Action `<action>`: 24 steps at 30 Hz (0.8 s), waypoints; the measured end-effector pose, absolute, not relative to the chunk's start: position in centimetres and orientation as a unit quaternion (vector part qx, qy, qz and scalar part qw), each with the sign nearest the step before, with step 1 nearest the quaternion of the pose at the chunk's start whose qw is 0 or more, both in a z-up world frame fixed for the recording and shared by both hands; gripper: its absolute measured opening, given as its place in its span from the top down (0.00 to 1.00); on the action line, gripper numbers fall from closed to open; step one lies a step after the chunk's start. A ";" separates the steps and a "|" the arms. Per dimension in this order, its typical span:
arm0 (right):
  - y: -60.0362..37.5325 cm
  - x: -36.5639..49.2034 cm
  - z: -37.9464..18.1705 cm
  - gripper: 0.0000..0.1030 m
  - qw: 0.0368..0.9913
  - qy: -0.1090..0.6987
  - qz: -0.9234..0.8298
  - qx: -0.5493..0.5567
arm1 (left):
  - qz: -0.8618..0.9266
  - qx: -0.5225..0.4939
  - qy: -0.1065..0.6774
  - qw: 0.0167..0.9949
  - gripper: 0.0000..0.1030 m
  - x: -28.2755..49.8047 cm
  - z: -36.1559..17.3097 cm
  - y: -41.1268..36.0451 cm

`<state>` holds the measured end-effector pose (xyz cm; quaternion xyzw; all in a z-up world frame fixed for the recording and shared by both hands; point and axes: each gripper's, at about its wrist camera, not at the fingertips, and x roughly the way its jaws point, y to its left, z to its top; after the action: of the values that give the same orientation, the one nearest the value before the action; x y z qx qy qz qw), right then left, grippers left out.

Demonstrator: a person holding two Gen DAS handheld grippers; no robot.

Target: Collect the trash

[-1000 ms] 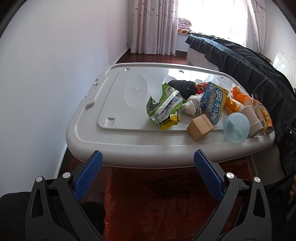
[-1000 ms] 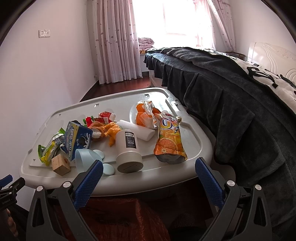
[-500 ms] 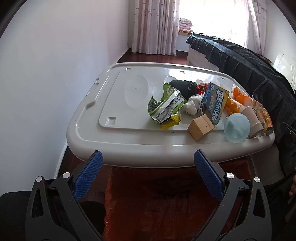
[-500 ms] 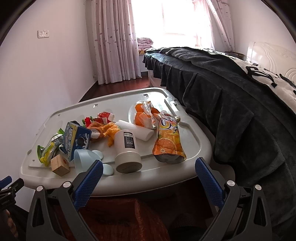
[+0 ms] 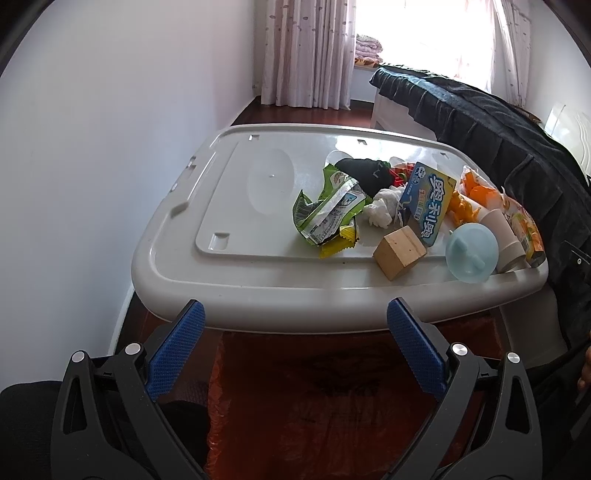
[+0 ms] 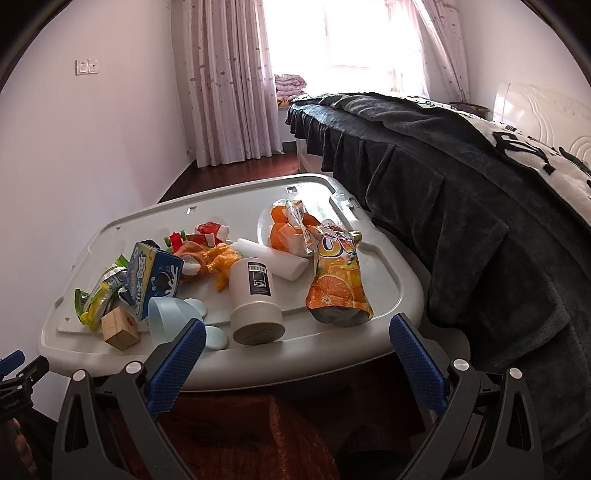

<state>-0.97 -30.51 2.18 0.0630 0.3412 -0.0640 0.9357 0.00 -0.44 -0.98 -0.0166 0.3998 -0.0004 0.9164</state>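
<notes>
Trash pile on grey lid, left hand-held gripper and right hand-held gripper both spread wide, empty

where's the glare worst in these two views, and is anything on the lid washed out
Left wrist view: the window is blown out white, and its reflection whitens the far edge of the grey lid. Right wrist view: the window is blown out too; the orange juice pouch stays readable.

The counter lay bare along its left half, open to approach. The right half was crowded: green wrapper, wooden block, blue box, white cup, orange pouch. The bed blocked the right side.
</notes>
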 end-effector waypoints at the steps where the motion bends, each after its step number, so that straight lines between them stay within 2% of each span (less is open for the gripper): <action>1: -30.5 -1.0 2.2 0.05 0.935 0.342 -0.064 0.064 | 0.000 -0.016 0.399 0.917 0.06 0.0 -1.0 -0.4; 9: -31.9 1.2 4.4 0.05 0.934 0.349 -0.037 0.065 | -0.011 -0.003 0.390 0.921 0.06 0.4 1.5 -1.3; 14: -34.4 6.4 5.9 0.05 0.921 0.382 -0.019 0.071 | -0.023 0.004 0.377 0.926 0.06 2.6 3.5 -2.3; 24: -37.8 12.6 0.7 0.05 0.884 0.452 -0.050 0.103 | -0.021 0.054 0.378 0.924 0.06 3.8 0.9 -4.6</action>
<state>12.59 -37.83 0.70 0.1032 0.4524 -0.0498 0.8844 3.83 -4.61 0.87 0.0543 0.3781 -0.0214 0.9239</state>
